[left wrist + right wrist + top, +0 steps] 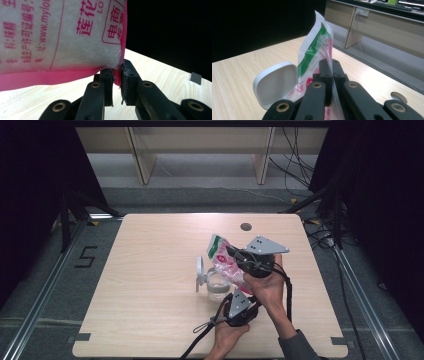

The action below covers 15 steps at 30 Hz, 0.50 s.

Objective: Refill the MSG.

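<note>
**Both grippers pinch the bag above the jar**

The wooden counter (pixel 150 285) carries the work near its front right. Over it hangs a pink-and-white plastic bag (pixel 224 260) of white grains, tilted, its lower end directly above a clear jar (pixel 217 287) whose white hinged lid (pixel 200 272) stands open at the jar's left (seen up close in the right gripper view, just beside the bag).

The right hand-held gripper (pixel 239 257) is clenched on the bag's clear film edge — jaws pressed flat together. The left hand-held gripper (pixel 117 75), lower and nearer the counter's front edge, pinches the pink sealed corner of the bag between its pads.
</note>
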{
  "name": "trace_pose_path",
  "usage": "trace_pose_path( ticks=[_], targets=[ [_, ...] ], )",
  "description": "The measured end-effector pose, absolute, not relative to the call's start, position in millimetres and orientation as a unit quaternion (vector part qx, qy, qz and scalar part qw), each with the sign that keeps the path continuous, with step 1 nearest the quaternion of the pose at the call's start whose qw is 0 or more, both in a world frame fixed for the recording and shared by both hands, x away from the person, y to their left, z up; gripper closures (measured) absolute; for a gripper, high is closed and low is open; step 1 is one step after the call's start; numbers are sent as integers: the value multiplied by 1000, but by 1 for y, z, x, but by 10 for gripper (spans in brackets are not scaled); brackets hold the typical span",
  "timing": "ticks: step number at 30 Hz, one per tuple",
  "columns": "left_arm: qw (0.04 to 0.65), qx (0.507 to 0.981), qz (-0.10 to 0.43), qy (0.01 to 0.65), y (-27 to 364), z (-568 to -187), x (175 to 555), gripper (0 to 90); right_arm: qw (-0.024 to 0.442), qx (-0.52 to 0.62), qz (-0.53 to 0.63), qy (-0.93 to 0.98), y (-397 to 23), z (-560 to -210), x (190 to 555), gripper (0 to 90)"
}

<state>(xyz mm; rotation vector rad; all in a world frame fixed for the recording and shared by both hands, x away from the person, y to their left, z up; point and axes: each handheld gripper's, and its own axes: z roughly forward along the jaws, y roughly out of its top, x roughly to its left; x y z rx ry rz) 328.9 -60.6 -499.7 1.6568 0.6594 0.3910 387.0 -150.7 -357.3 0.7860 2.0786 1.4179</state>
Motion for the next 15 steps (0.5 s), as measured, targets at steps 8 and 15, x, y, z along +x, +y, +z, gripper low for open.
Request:
trace_pose_path(
  ticks=[8,15],
  targets=[
    [612,716,169,291,-62,-501,329,807,257,288,519,763,-150,-359,388,900],
    [612,715,169,291,-62,-501,329,807,250,287,518,766,-149,-359,388,900]
  ],
)
